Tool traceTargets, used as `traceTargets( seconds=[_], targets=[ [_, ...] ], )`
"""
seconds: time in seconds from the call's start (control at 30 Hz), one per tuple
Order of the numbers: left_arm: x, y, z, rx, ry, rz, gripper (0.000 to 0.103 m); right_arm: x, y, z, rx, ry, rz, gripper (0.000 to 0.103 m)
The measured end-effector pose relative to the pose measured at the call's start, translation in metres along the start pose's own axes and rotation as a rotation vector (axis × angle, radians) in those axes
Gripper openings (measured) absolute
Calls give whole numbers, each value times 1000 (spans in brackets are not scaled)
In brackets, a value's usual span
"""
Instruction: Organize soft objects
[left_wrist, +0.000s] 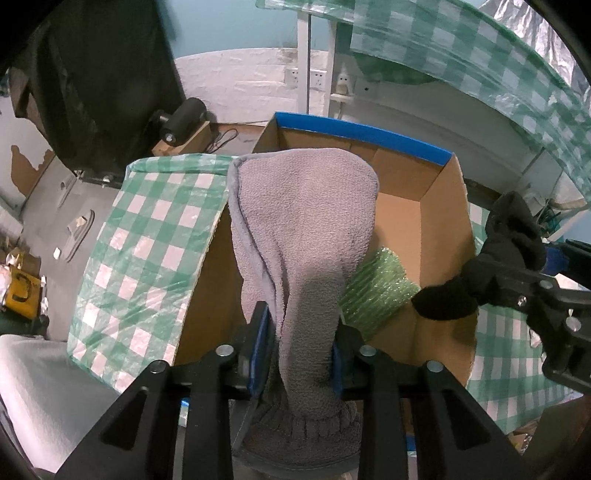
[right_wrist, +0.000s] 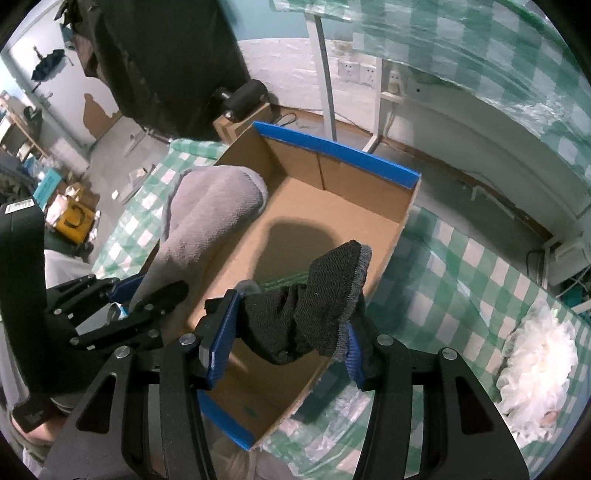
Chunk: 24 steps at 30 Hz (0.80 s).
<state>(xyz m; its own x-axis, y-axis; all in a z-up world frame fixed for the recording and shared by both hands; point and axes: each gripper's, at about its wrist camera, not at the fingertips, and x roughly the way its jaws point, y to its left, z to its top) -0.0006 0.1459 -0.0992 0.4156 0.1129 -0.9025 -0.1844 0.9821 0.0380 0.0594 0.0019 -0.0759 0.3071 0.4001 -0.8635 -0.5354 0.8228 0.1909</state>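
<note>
My left gripper (left_wrist: 300, 345) is shut on a grey fleece slipper (left_wrist: 303, 229) and holds it above the left side of an open cardboard box (left_wrist: 439, 206) with blue rims. The slipper also shows in the right wrist view (right_wrist: 207, 218). My right gripper (right_wrist: 286, 332) is shut on a black sock (right_wrist: 314, 295) with a grey toe, held over the box (right_wrist: 314, 195). In the left wrist view the right gripper (left_wrist: 524, 291) and the sock (left_wrist: 506, 251) are at the box's right wall. A green bubble-wrap piece (left_wrist: 376, 288) lies inside the box.
The box stands on a table with a green-and-white checked cloth (left_wrist: 147, 240), which also shows in the right wrist view (right_wrist: 461, 266). A white frilly soft thing (right_wrist: 539, 362) lies on the cloth at the right. A second checked table (right_wrist: 480, 55) stands behind. Floor clutter is at the left.
</note>
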Motion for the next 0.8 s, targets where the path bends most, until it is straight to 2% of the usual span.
traceTargets(
  seconds=[0.1,0.13,0.2,0.37,0.47,0.8],
  targets=[
    [0,3,0,-17,1,5,42,3,1,1,5,6,13,58],
    [0,4,0,-21,-1,8,44,3,1,2,2,2,10,65],
    [0,5,0,-28,-7,17,49,3,1,2,-1,-11,2,71],
    [-5,0,0,-13,-34,28,62,-1,-5,2,13,-28,-5,71],
    [-9,-4,1,-2,-51,31,65,-3,-12,0,32,-31,-12,71],
    [-13,-18,2,26,-57,13,66,-16,-29,-10,62,-44,-23,71]
  ],
)
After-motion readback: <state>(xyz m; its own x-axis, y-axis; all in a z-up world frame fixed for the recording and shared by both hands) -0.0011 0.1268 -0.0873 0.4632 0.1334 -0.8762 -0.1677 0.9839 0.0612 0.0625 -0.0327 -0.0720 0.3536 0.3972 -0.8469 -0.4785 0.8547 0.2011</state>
